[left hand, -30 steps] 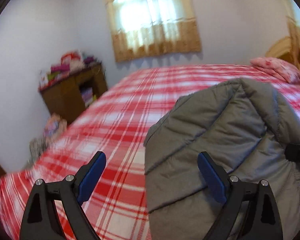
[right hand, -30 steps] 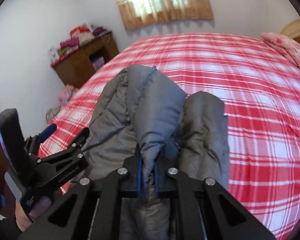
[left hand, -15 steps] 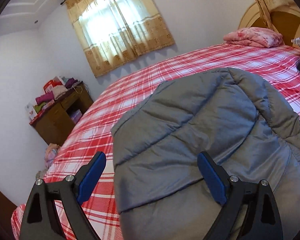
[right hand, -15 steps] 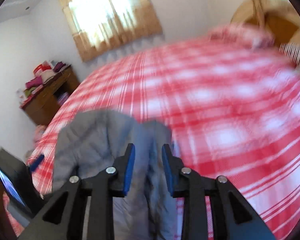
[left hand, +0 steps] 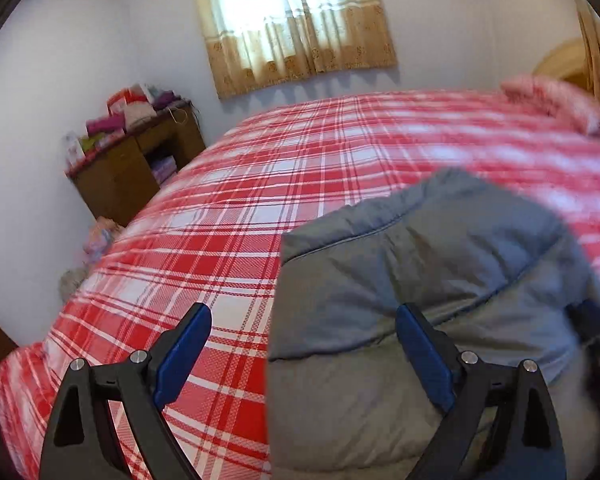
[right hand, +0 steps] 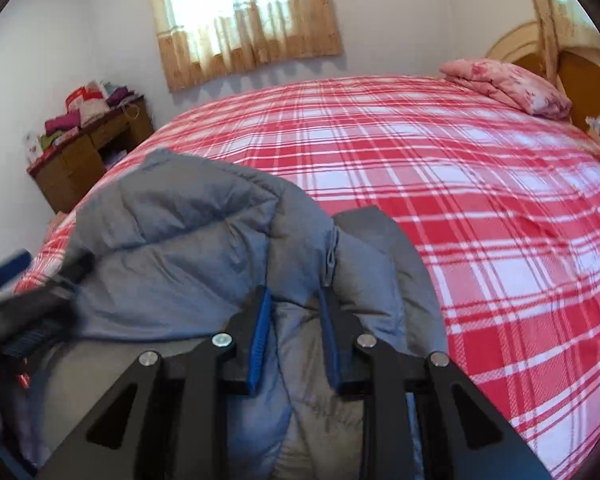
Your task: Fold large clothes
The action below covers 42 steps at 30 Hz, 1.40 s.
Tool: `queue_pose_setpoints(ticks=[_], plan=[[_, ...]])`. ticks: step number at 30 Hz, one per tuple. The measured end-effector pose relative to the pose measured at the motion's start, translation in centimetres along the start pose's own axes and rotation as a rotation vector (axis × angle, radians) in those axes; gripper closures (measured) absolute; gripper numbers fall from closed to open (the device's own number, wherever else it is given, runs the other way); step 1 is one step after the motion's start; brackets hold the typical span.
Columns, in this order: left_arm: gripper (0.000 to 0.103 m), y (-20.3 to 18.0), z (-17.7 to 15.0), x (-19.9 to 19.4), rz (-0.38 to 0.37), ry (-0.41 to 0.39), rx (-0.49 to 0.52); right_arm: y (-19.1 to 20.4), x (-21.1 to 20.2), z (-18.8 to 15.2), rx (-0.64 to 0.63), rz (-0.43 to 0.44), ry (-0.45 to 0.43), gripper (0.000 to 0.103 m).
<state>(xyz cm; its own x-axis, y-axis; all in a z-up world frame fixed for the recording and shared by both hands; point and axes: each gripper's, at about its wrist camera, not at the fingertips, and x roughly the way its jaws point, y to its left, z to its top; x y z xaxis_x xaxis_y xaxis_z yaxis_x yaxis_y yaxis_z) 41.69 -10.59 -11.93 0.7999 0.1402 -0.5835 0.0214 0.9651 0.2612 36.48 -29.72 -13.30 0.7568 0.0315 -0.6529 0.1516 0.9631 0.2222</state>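
A: What's different? The right gripper (right hand: 294,336) had its fingers clamped on the grey jacket (right hand: 188,248) a second ago.
B: Now parted, fabric loose between them; jacket sits lower in the left wrist view

We see the pink pillow (left hand: 556,104) and the far side of the bed (left hand: 460,128) smeared by blur in the left view. The grey jacket (right hand: 188,248) runs off the bottom edge. The left tongs (right hand: 32,304) show only as a blurred dark shape at the right view's edge.
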Motion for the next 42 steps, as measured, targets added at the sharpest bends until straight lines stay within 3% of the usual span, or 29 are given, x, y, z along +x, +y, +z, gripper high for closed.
queue_pose_setpoints(ticks=[4, 11, 42], plan=[[0.008, -0.9, -1.0, 0.3, 0.042, -0.028, 0.012, 0.4, 0.6, 0.0, 0.000, 0.003, -0.011, 0.076], [0.003, 0.2, -2.3, 2.8, -0.030, 0.027, -0.079, 0.5, 1.6, -0.7, 0.009, 0.013, -0.016, 0.076], [0.002, 0.5, -2.9, 5.1, -0.100, 0.110, -0.103, 0.4, 3.2, -0.9, 0.018, -0.011, 0.049, 0.076]])
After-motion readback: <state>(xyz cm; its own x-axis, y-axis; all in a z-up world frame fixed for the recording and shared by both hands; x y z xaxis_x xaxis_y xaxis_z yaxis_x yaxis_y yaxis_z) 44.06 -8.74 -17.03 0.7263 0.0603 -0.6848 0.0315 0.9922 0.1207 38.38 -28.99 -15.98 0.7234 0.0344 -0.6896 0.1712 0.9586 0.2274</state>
